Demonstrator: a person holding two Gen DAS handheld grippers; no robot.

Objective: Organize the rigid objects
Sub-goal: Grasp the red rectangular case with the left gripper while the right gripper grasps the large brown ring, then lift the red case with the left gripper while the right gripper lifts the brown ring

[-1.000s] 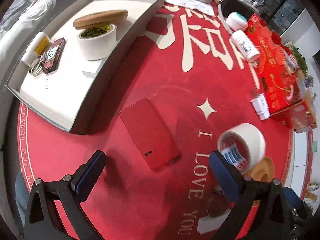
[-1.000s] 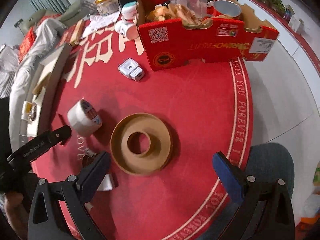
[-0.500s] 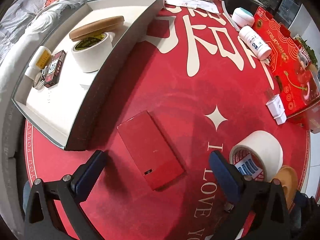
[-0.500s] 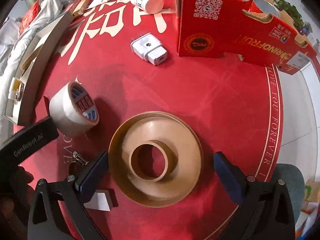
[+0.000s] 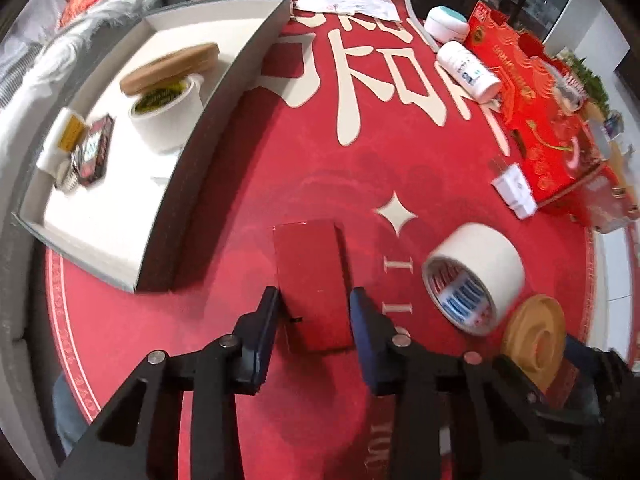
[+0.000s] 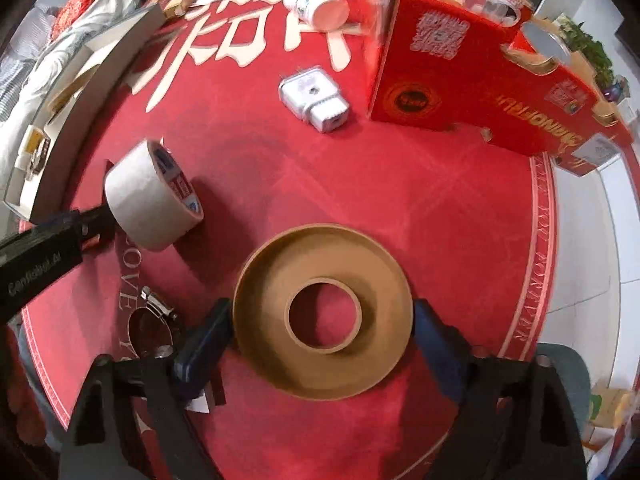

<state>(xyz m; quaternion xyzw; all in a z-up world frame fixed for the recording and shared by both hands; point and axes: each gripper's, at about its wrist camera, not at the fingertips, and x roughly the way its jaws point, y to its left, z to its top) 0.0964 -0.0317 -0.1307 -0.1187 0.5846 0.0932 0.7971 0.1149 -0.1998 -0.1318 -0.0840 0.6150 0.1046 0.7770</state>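
Between your left gripper's closing jaws sits the flat red box, both pads at its long sides near the 6 o'clock end; it lies on the red tabletop. At 10 o'clock stands the grey tray. Your right gripper's jaws, still wide, are closing around the brown ring-shaped spool, its rim at both pads. At 10 o'clock from it lies a tape roll, at 12 o'clock a white adapter.

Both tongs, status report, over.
Left tongs closing on red box. Right tongs closing around brown ring. Tape roll alongside, clear.
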